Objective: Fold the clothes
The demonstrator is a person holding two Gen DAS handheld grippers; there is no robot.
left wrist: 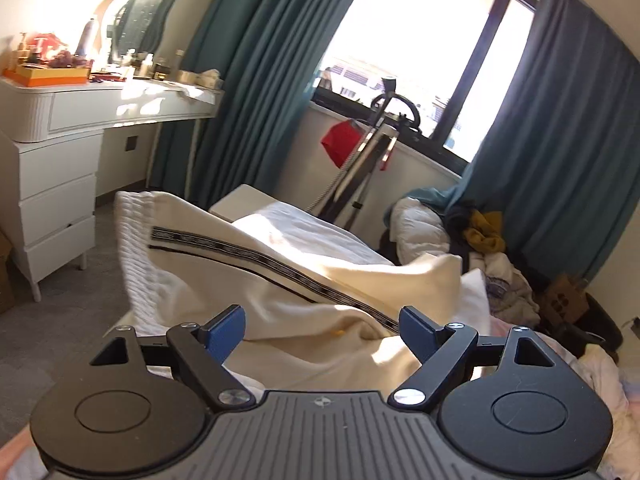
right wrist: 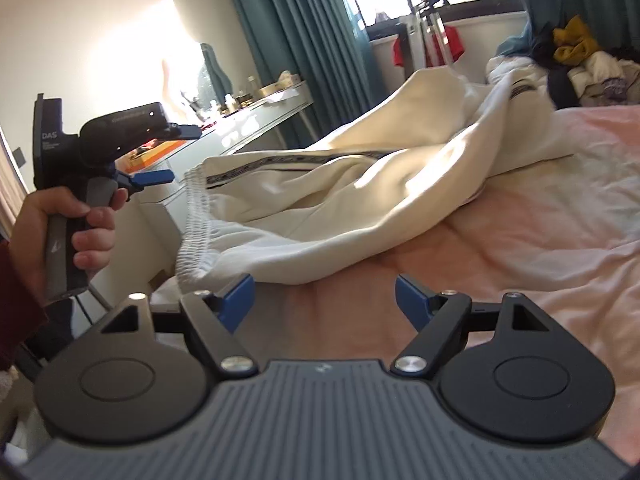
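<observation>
Sunlit bedroom: teal curtains [left wrist: 256, 80] frame a bright window, a white dressing table [left wrist: 80, 120] stands off to the left gripper's left, and a pink bedsheet [right wrist: 520, 240] covers the bed under both tools. Cream track pants [right wrist: 340, 196] with a dark patterned side stripe [left wrist: 256, 256] lie on the sheet just ahead of both grippers, rumpled and partly heaped, waistband [right wrist: 196, 224] toward the bed edge, legs running away toward a pile of other clothes [right wrist: 580, 60] at the far end.

Left gripper [left wrist: 322, 330] has its jaws wide with nothing between the pads; the cloth lies just beyond them. Right gripper [right wrist: 324, 296] is likewise spread wide over bare sheet, holding nothing.

Judged from this, the pants look loosely doubled but not squared or flattened. Smoothing, further folds and the far pile appear left to do.
</observation>
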